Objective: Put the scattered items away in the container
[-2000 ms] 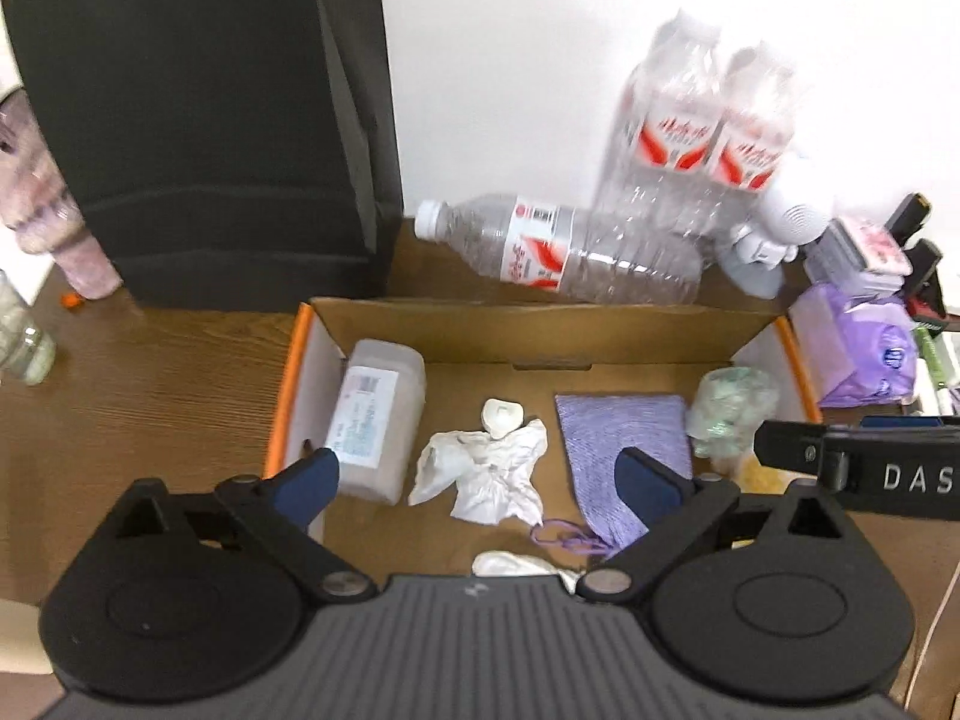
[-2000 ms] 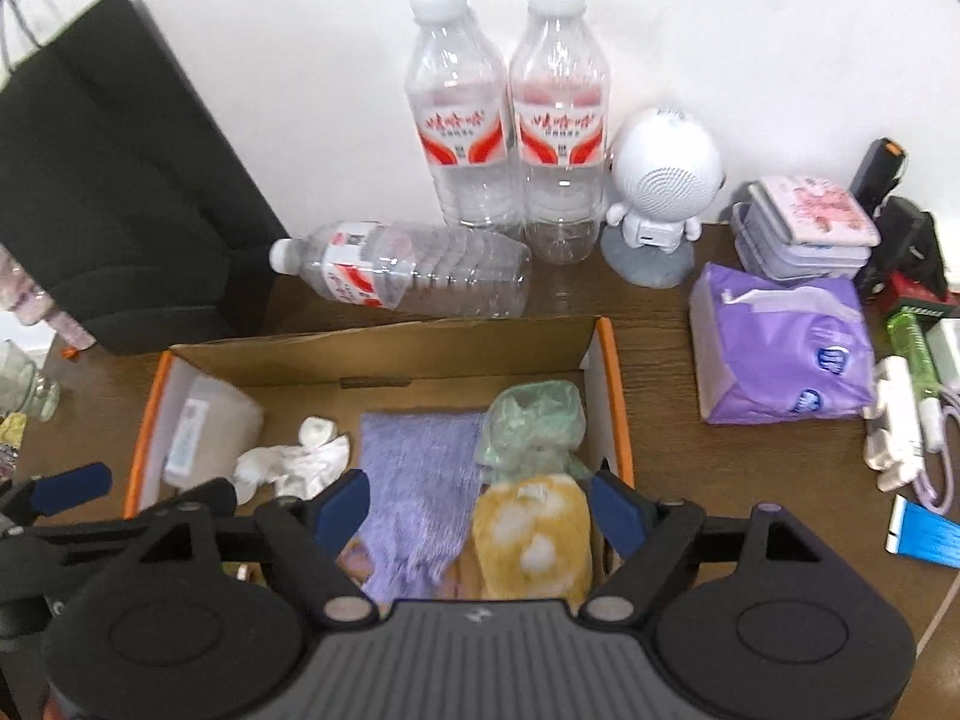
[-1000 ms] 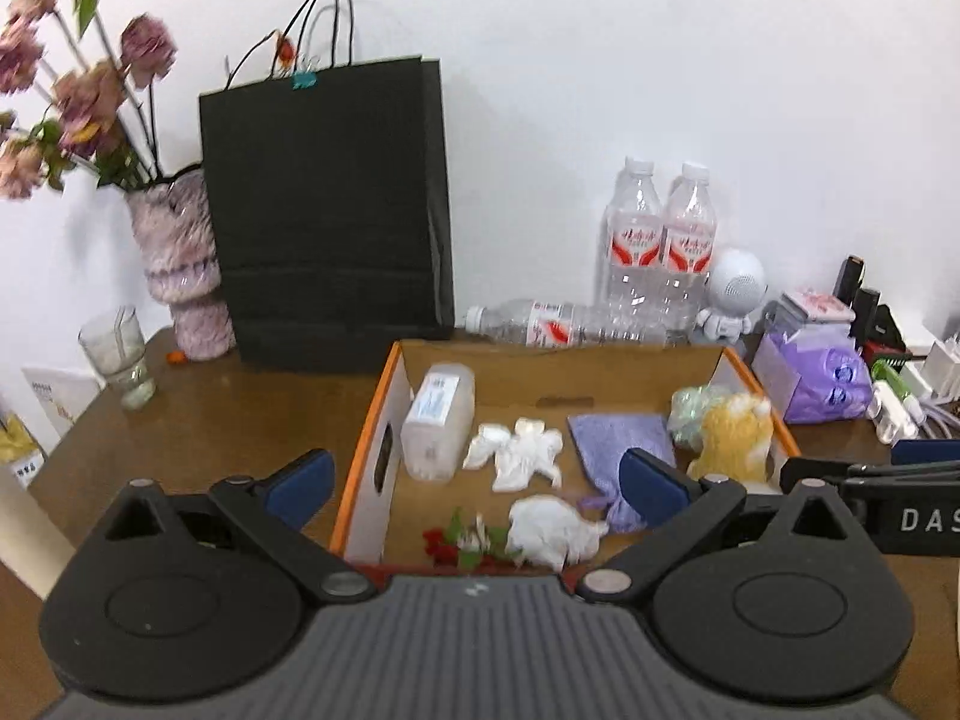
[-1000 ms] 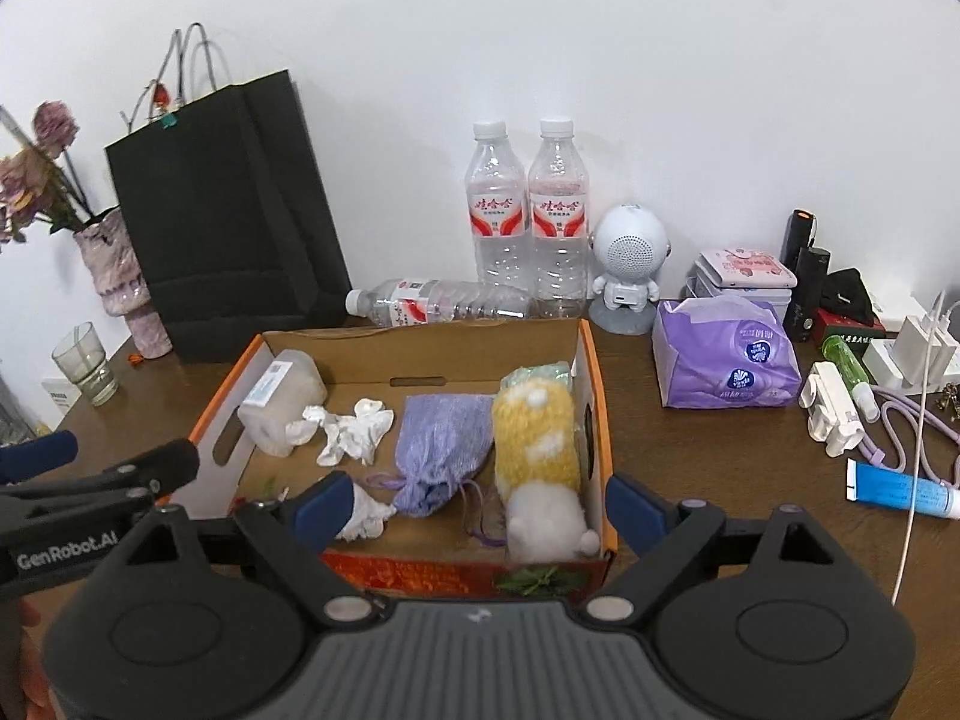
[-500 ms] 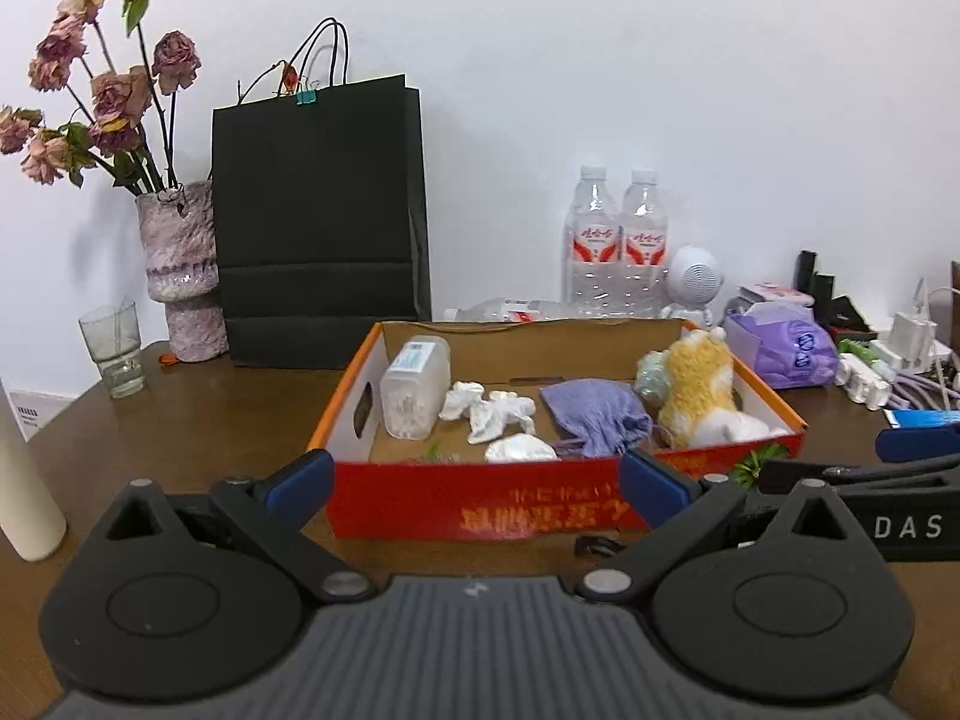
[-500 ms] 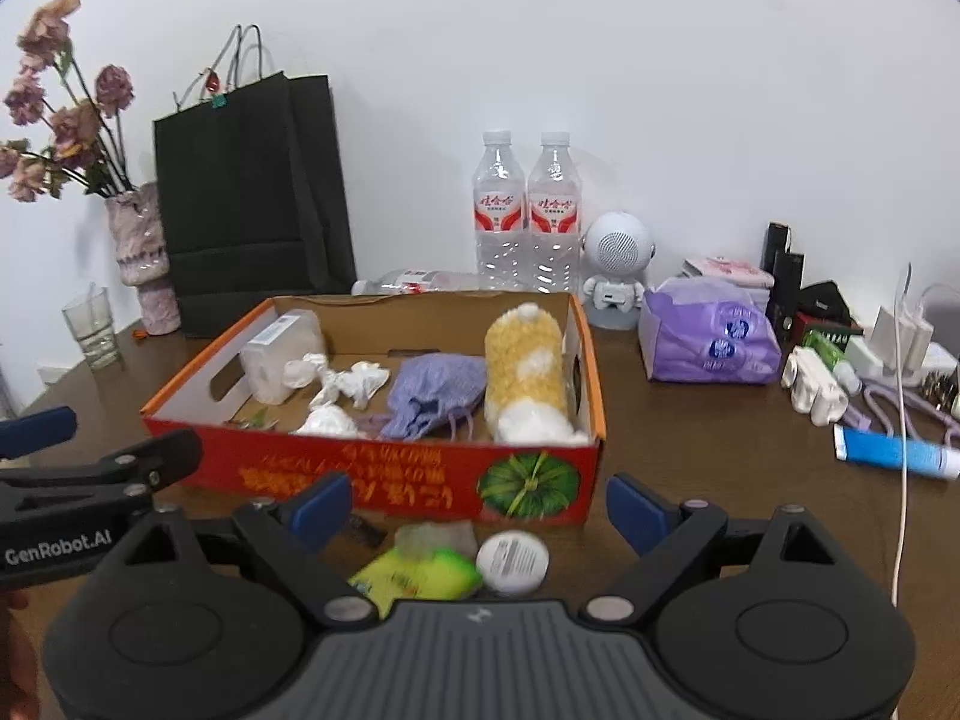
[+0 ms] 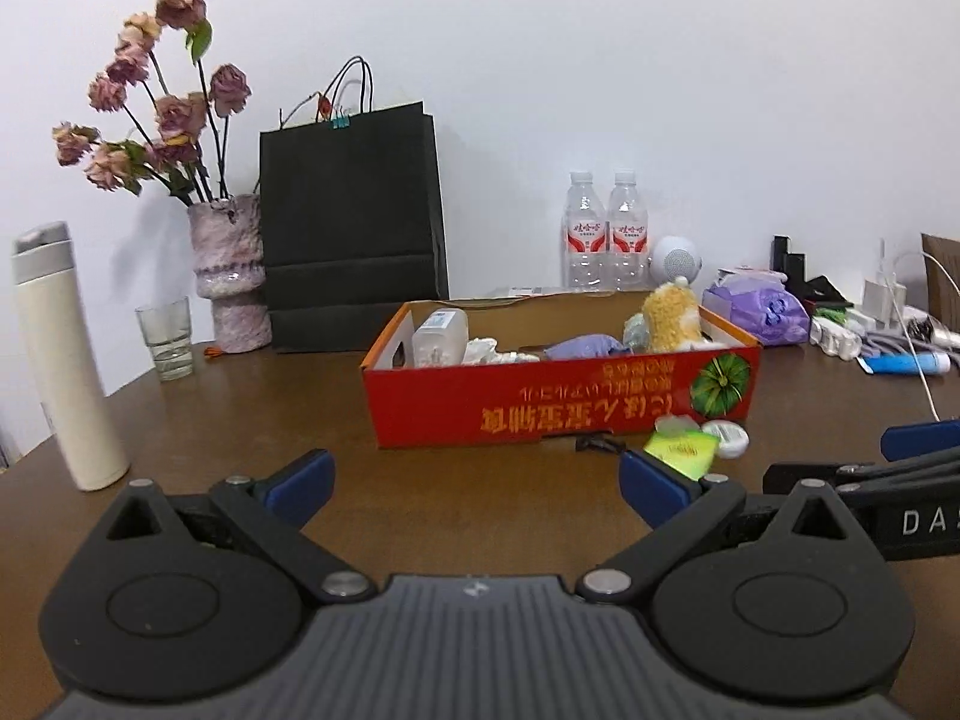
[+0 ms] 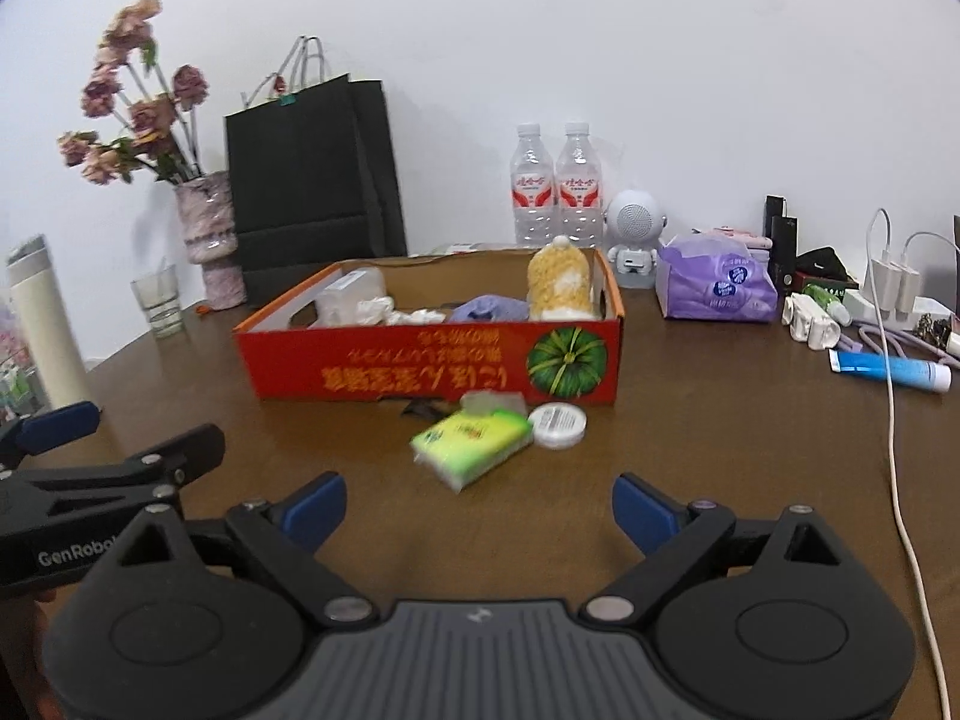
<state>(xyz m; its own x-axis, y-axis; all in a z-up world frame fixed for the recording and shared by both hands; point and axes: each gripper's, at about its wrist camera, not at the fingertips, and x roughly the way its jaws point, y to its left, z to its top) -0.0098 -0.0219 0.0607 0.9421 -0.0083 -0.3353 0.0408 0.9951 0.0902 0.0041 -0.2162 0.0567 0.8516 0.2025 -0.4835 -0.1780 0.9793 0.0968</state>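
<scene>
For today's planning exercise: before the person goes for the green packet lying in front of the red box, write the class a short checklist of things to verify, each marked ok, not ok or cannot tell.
1. Right gripper jaws open and empty: ok.
2. Left gripper jaws open and empty: ok.
3. Green packet lies on the table outside the red box, with nothing on top of it: ok.
4. Clear space around the packet: not ok; the white round tin sits close at its right, and contact cannot be told.
5. Room left in the box: cannot tell from this low angle; the yellow plush toy and purple pouch already sit inside.
6. White cable clear of the right gripper's path: ok, it runs off to the right.
</scene>
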